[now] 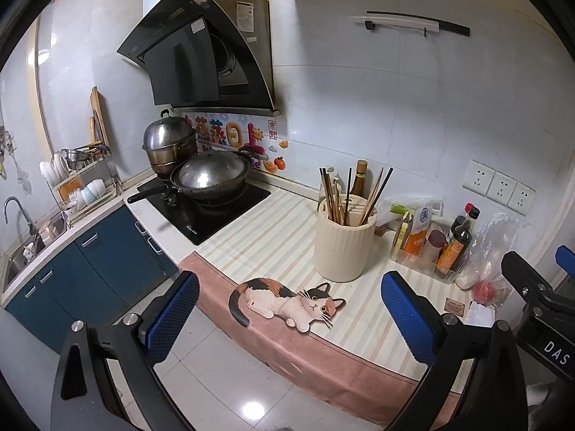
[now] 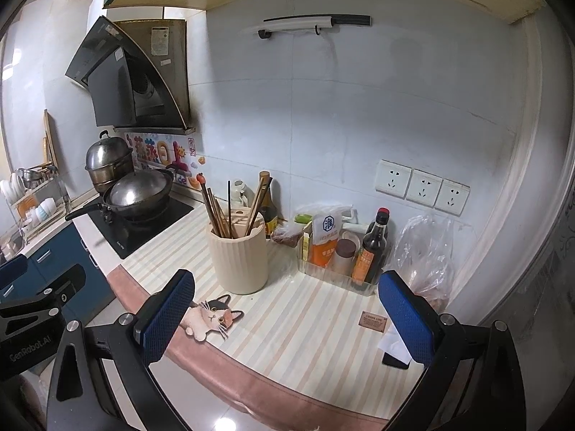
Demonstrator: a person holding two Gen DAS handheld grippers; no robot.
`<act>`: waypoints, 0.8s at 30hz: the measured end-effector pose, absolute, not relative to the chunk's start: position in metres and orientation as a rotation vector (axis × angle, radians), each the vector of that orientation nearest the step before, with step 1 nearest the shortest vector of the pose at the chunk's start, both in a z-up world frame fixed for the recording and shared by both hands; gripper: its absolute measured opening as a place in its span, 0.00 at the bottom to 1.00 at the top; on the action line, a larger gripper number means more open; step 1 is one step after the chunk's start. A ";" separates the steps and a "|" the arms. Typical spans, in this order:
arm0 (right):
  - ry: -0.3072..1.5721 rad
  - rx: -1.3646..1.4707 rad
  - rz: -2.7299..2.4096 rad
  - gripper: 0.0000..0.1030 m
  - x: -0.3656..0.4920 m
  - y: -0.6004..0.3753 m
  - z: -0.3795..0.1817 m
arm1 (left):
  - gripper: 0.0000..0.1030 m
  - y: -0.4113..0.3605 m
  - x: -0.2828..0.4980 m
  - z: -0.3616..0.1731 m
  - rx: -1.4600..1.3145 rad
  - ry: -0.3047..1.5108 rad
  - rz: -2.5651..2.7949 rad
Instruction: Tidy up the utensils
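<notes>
Your chopsticks (image 1: 337,197) all stand upright in the cream ribbed holder (image 1: 343,248) on the striped worktop (image 1: 284,237); none lies loose on it in either view. That fits a job about to start elsewhere or one already tidied, so you cannot tell which from here. Your left hand-held gripper (image 1: 291,314) and right hand-held gripper (image 2: 287,314) both hang spread wide and empty, back from the worktop's edge. Just beside the holder sit the clear condiment tray (image 2: 334,273) with the dark sauce bottle (image 2: 372,248), a plastic bag (image 2: 424,251), and the wok (image 1: 212,177) on the hob to the left.
</notes>
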State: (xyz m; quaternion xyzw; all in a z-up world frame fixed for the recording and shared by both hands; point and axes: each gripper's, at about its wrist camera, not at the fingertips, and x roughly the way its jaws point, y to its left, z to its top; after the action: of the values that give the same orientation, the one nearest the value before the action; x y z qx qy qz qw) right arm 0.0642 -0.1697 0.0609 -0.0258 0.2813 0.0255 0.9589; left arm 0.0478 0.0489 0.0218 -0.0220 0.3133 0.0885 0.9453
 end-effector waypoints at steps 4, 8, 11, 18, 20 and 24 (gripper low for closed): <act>0.574 -0.063 0.068 1.00 0.064 -0.164 0.058 | 1.00 0.046 0.045 0.016 -0.045 0.639 0.172; 0.580 -0.071 0.081 1.00 0.062 -0.160 0.056 | 1.00 0.046 0.045 0.015 -0.046 0.642 0.170; 0.582 -0.071 0.082 1.00 0.061 -0.160 0.055 | 1.00 0.046 0.044 0.015 -0.045 0.641 0.170; 0.578 -0.073 0.080 1.00 0.061 -0.160 0.054 | 1.00 0.045 0.044 0.014 -0.047 0.641 0.167; 0.581 -0.073 0.079 1.00 0.061 -0.160 0.054 | 1.00 0.046 0.045 0.014 -0.047 0.642 0.167; 0.579 -0.073 0.081 1.00 0.061 -0.161 0.054 | 1.00 0.045 0.044 0.014 -0.047 0.641 0.168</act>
State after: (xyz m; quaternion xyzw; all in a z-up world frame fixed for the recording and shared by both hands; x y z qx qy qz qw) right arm 0.0608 -0.1605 0.0541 -0.0362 0.2856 0.0401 0.9568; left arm 0.0445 0.0454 0.0137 -0.0232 0.3148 0.0825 0.9453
